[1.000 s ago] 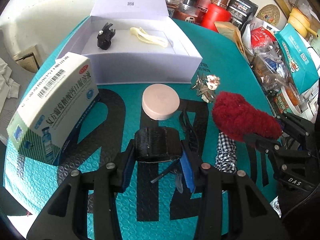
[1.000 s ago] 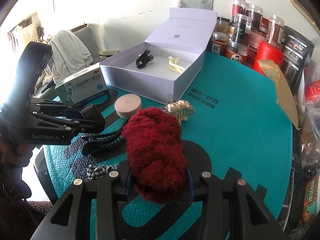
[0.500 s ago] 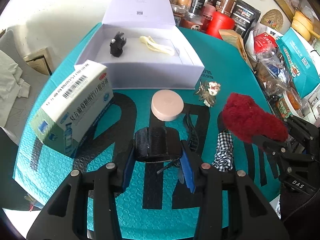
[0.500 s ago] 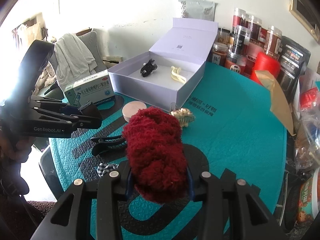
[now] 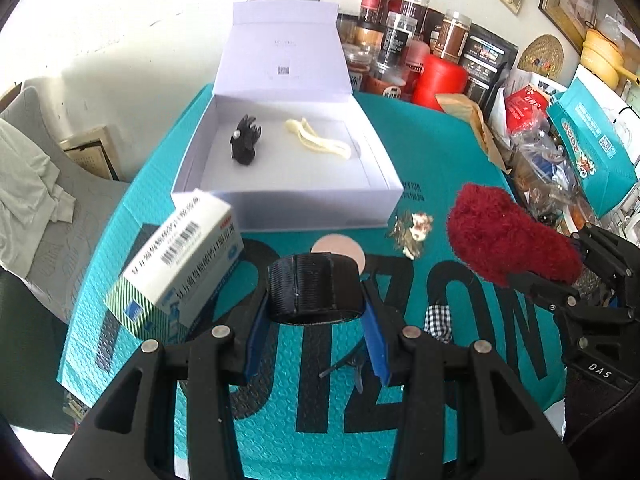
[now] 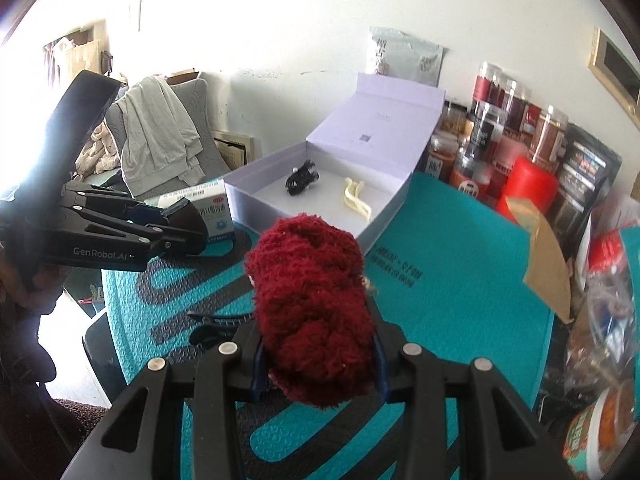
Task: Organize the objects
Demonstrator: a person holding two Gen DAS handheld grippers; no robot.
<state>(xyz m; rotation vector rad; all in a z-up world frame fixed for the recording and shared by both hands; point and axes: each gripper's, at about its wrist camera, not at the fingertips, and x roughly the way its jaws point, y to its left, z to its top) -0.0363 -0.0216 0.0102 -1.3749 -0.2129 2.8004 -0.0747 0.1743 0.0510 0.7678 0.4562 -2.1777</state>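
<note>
So both grippers have their jaws clamped on something here. The left gripper (image 5: 316,334) has its jaws partly closed around a black ribbed band (image 5: 314,294), squeezed between the blue pads and held above the teal mat (image 5: 440,152) on the counter. The right gripper (image 6: 318,364) has its jaws closed about the same amount on a fuzzy dark red scrunchie (image 6: 310,312), also up off the mat, over on the right side.

The white box (image 5: 280,208) sits open at the far side of the mat, lid flipped up, with a black claw clip (image 5: 244,142) and a cream hair clip (image 5: 316,142) already lying inside, a bit apart. On the mat just near of the box there's a round pink puck (image 5: 344,246), a little pearly clip (image 5: 412,228) to its right, a checkered scrunchie (image 5: 438,320) and a medicine carton (image 5: 180,264) on the left. Jars and snack bags crowd the far right edge
</note>
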